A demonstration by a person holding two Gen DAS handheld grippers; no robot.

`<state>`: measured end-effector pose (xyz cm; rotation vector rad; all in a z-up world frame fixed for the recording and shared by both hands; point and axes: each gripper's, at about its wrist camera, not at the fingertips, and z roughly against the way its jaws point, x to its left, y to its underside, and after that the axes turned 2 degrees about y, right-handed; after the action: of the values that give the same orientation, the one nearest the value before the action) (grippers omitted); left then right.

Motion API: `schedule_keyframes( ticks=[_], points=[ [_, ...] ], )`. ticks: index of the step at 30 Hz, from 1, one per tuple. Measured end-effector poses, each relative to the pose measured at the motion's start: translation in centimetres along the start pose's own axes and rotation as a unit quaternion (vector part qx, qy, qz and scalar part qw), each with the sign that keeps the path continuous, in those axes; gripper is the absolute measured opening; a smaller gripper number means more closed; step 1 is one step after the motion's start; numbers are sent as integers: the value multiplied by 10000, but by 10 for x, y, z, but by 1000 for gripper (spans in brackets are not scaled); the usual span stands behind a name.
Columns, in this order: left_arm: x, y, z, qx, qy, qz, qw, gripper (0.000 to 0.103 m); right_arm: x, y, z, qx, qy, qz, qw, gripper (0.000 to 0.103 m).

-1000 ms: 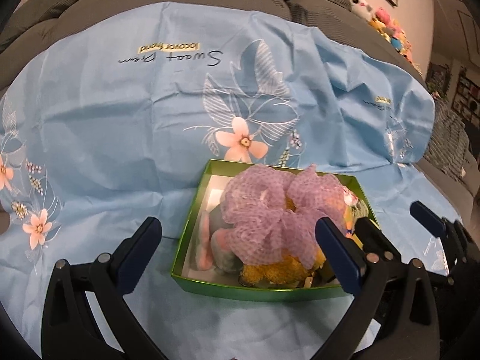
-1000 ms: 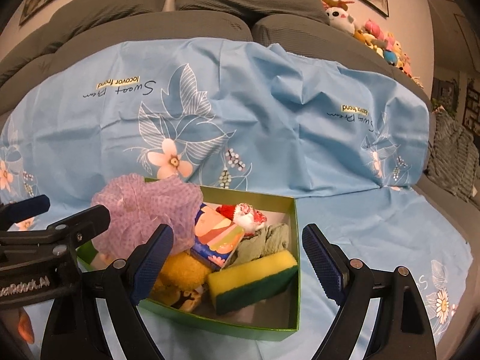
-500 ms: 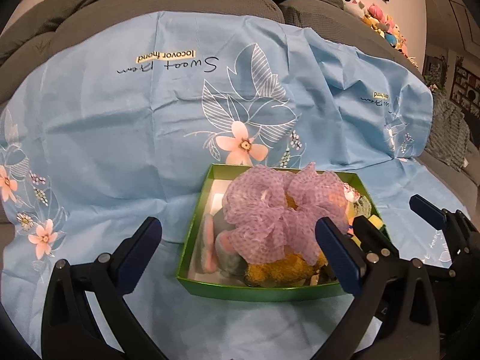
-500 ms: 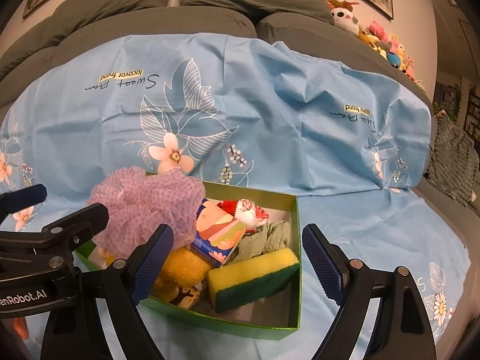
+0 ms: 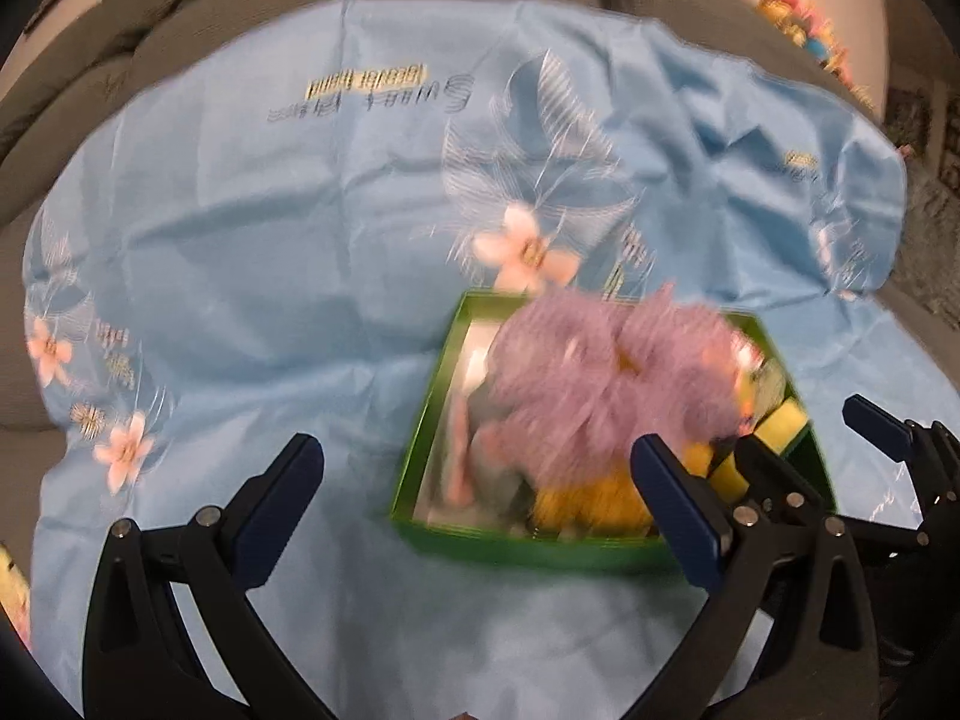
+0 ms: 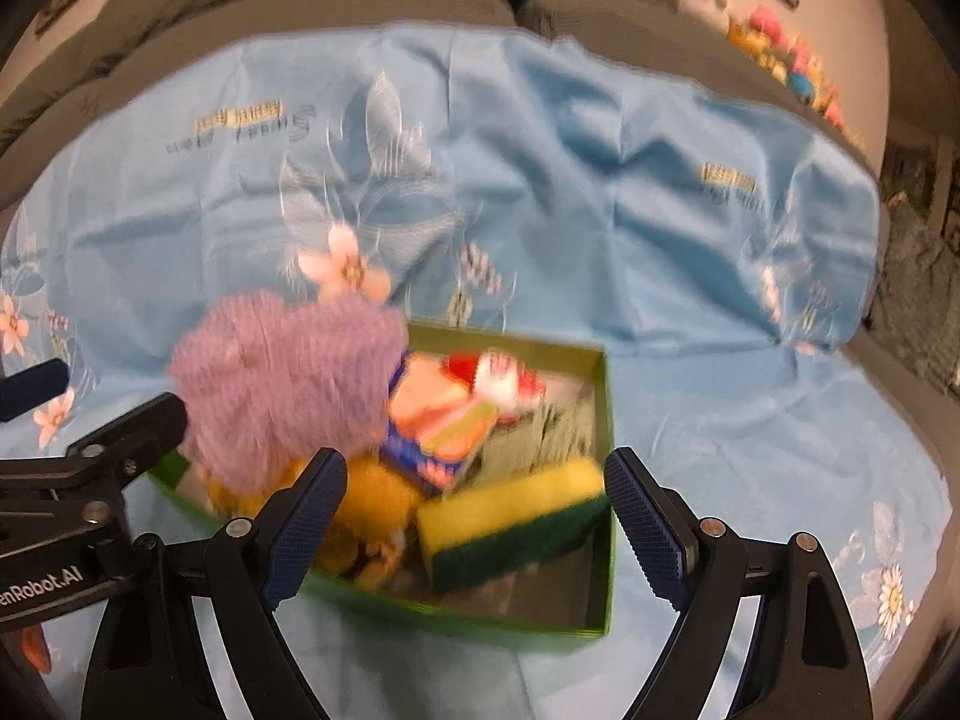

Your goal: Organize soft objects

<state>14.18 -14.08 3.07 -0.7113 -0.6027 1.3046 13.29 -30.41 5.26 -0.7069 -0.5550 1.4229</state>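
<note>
The left gripper was seen spread wide at the bottom of the left wrist view, nothing between its blue pads, just as in the earlier frames. The right gripper was likewise held wide apart at the bottom of its own view, pinching nothing; its spread was unchanged. In the left wrist view the right gripper showed at the lower right, against the box's right edge, as before.

Beyond the pads, the green box was found low and centre in the right wrist view, and right of centre in the left wrist view. It was packed as earlier: the purple pouf heaped at its left end, the yellow plush below that, a colourful packet in the middle, a red-and-white toy toward the back, grey-green cloth beside it, and the yellow-green sponge along the near right.

Against the earlier frames both views were now smeared by blur. In the left wrist view the box was shifted lower and to the right, and more of the blue sheet was shown on the left. The sheet's print was no longer readable. The grey sofa was cropped closer at the top, and the row of toys stayed at the upper right.
</note>
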Motion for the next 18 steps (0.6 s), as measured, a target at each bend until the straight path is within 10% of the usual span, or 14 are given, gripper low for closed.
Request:
schedule_keyframes(
  ticks=[18],
  points=[
    [0,4,-3,177,66,25,9998,102,0,5,-2,226,3,-8,9997,88]
  ],
)
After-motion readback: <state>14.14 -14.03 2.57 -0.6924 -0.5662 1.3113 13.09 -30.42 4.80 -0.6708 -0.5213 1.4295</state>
